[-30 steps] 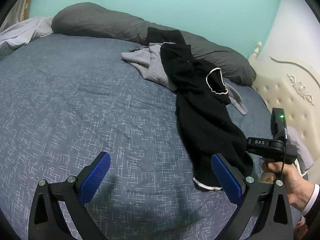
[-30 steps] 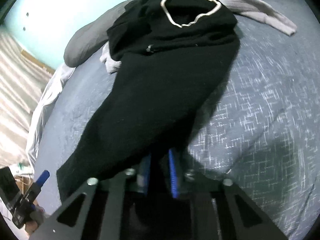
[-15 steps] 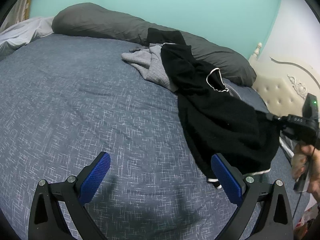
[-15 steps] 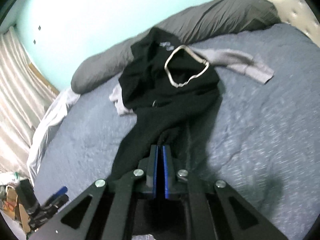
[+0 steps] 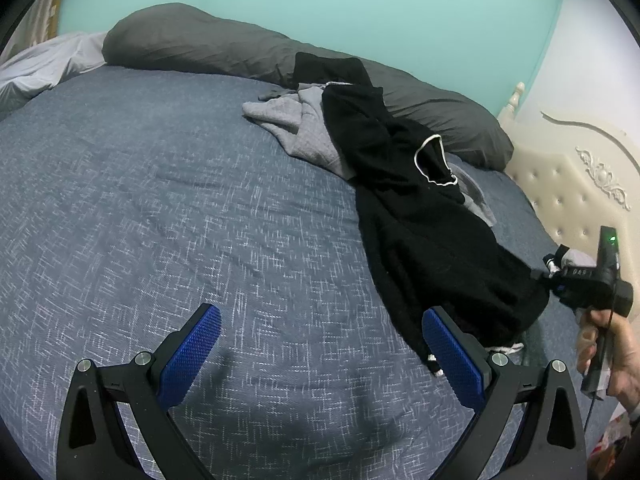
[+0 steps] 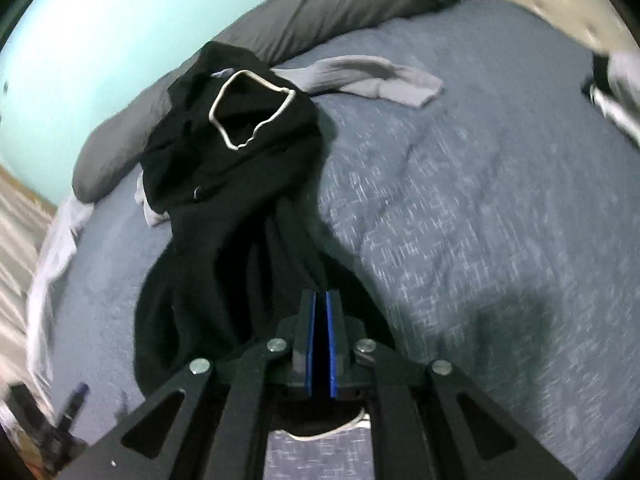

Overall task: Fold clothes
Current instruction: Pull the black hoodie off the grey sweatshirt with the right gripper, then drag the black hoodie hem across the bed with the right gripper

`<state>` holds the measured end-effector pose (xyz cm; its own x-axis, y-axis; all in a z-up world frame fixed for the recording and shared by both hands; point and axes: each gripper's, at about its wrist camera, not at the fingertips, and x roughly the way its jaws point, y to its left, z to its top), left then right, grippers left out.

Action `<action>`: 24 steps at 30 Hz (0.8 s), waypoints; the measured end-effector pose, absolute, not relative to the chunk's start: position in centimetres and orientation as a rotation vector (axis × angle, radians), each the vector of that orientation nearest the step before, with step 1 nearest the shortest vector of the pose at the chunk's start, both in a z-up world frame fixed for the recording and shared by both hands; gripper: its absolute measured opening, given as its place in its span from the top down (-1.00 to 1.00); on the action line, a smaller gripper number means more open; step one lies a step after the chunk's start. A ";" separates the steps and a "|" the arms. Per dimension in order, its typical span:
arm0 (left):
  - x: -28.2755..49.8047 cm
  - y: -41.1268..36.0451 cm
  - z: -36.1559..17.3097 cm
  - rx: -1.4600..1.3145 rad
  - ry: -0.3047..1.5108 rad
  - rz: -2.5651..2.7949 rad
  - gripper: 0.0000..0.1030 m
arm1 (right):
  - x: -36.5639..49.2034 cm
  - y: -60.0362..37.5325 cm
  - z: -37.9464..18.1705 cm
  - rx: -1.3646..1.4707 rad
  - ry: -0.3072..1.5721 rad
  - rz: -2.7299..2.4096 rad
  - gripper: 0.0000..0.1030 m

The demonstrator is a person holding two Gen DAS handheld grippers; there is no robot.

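Black garment [image 5: 420, 216]: strung out on the bed [image 5: 160, 200], white-trimmed neck opening at the far end, hem end lifted off the cover
Long axis: from the grey garment [image 5: 304, 136] by the pillow [image 5: 200, 44] toward the right gripper [image 6: 320, 312]
Right gripper: clamped on the hem end, cloth pinched between the pads
Left gripper [image 5: 320, 352]: jaws wide, nothing between them, just beside the hanging hem
Nearer hand: the right, already holding; the left likely takes a second corner
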<state>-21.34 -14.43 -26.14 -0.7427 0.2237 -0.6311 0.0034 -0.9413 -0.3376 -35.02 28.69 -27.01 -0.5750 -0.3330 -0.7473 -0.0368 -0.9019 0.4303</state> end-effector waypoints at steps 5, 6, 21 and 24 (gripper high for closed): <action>-21.3 -14.4 -26.1 -1.070 -0.484 2.786 -0.99 | -35.5 29.2 -26.1 1.292 -0.662 -2.621 0.54; -21.3 -14.5 -26.1 -1.071 -0.487 2.785 -0.99 | -35.7 29.4 -26.0 1.284 -0.669 -2.627 0.53; -21.5 -14.4 -26.4 -1.082 -0.479 2.787 -0.99 | -40.1 25.4 -29.3 1.451 -0.461 -2.460 0.33; -21.6 -14.4 -26.4 -1.085 -0.480 2.786 -0.99 | -39.4 25.2 -29.5 1.440 -0.399 -2.460 0.74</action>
<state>-21.58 -14.42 -26.45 -0.7378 0.2175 -0.6391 0.0088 -0.9435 -0.3312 -39.36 25.20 -29.47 -0.4734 -0.3592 -0.8043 0.0862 -0.9276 0.3635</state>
